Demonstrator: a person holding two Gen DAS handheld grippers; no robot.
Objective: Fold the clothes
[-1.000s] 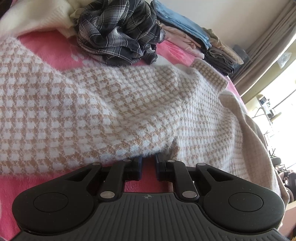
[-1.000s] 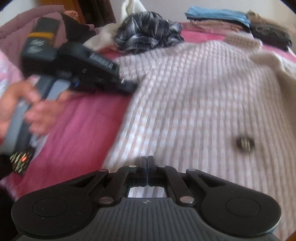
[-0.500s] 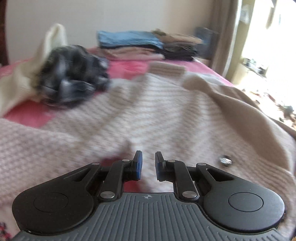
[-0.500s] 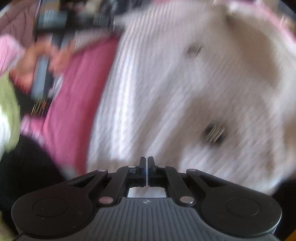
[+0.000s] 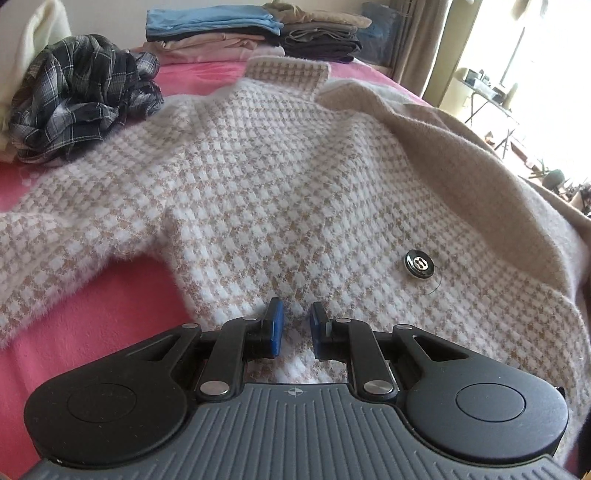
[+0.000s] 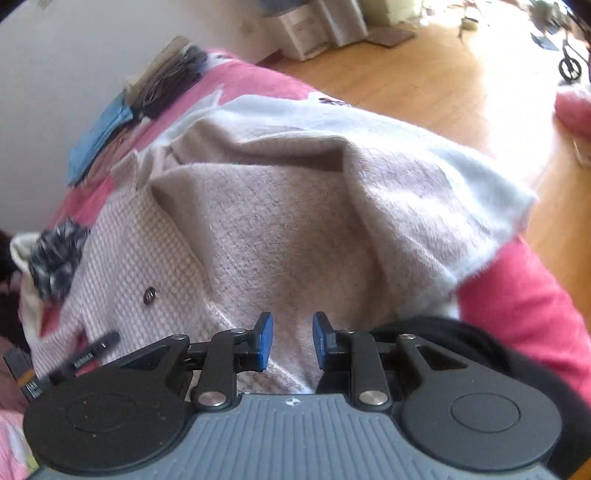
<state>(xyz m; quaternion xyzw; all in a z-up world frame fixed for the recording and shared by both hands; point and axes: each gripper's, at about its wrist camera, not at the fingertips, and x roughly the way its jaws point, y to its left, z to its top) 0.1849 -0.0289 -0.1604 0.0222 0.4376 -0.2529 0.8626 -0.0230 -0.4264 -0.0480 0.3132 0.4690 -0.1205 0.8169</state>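
Houndstooth cardigan (image 5: 280,192) lies spread across the bed (image 5: 92,314), hem at its near edge. Left hand-held gripper (image 5: 294,325): slightly spread, pinching nothing. Right hand-held gripper (image 6: 293,341): jaws opening, nothing held. Risk: a shallow bite slips off the fuzzy knit. Only the right wrist view shows the turned-back panel (image 6: 295,221) overhanging the bed's right edge.

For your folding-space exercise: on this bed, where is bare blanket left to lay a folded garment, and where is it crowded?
Bare pink blanket shows under the houndstooth cardigan's left sleeve, and as a strip between the plaid shirt and the collar. The far end is crowded: the folded stack, the plaid shirt. The cardigan covers the middle.
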